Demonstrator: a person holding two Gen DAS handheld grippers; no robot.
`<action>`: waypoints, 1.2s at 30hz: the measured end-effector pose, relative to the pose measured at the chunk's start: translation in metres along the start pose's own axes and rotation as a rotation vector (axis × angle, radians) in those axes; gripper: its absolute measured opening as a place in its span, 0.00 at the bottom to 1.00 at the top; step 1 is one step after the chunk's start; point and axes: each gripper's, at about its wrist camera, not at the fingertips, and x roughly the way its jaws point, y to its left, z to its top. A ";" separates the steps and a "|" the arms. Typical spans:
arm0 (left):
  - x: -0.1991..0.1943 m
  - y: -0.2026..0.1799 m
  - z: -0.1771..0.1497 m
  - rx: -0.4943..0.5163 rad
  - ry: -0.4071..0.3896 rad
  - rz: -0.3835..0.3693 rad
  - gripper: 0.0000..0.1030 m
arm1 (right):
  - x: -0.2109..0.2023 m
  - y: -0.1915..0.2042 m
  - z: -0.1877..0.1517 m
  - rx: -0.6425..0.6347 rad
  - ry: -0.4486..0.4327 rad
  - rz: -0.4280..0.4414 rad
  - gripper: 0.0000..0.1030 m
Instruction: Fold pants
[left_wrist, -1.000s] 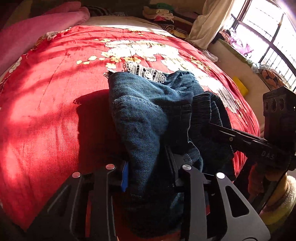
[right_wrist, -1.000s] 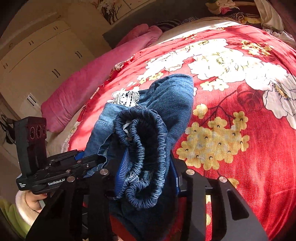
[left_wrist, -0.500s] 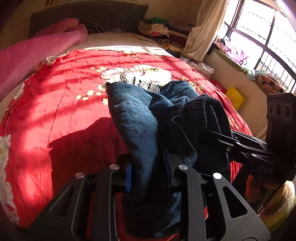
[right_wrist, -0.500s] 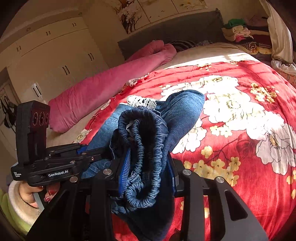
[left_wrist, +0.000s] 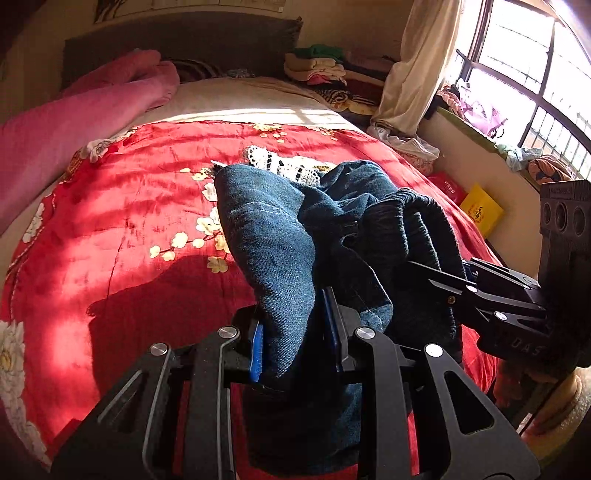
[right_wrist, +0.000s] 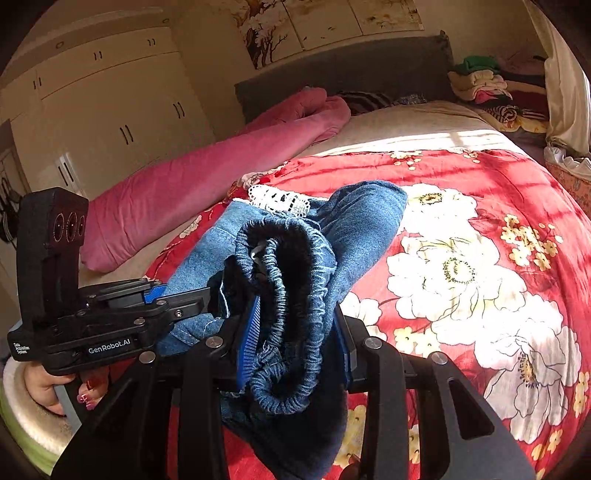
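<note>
The pants (left_wrist: 280, 236) are dark blue denim with an elastic waistband (right_wrist: 291, 280) and white lace trim (right_wrist: 280, 199) at the far end. They are bunched and lifted above the red flowered bedspread (left_wrist: 129, 229). My left gripper (left_wrist: 295, 332) is shut on a fold of the denim. My right gripper (right_wrist: 295, 332) is shut on the gathered waistband. Each gripper shows in the other's view, the right one (left_wrist: 480, 295) close beside the left, the left one (right_wrist: 122, 314) close beside the right.
A long pink bolster (right_wrist: 207, 184) lies along the bed's left side. Folded clothes (left_wrist: 321, 66) are stacked by the grey headboard (right_wrist: 351, 74). A window and curtain (left_wrist: 417, 66) are on the right, with a yellow box (left_wrist: 480, 210) on the floor. White wardrobes (right_wrist: 110, 110) stand at left.
Both grippers have lifted and tilted up with the pants held, so more of the headboard, wall and window shows. The pants hang higher above the bedspread.
</note>
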 end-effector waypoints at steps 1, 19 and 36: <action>0.004 0.001 0.002 -0.004 0.003 0.002 0.18 | 0.003 -0.002 0.001 -0.002 0.005 -0.002 0.32; 0.058 0.026 -0.007 -0.068 0.084 0.019 0.18 | 0.060 -0.041 -0.011 0.119 0.108 -0.003 0.32; 0.068 0.036 -0.016 -0.081 0.107 0.027 0.26 | 0.071 -0.060 -0.030 0.243 0.148 -0.094 0.60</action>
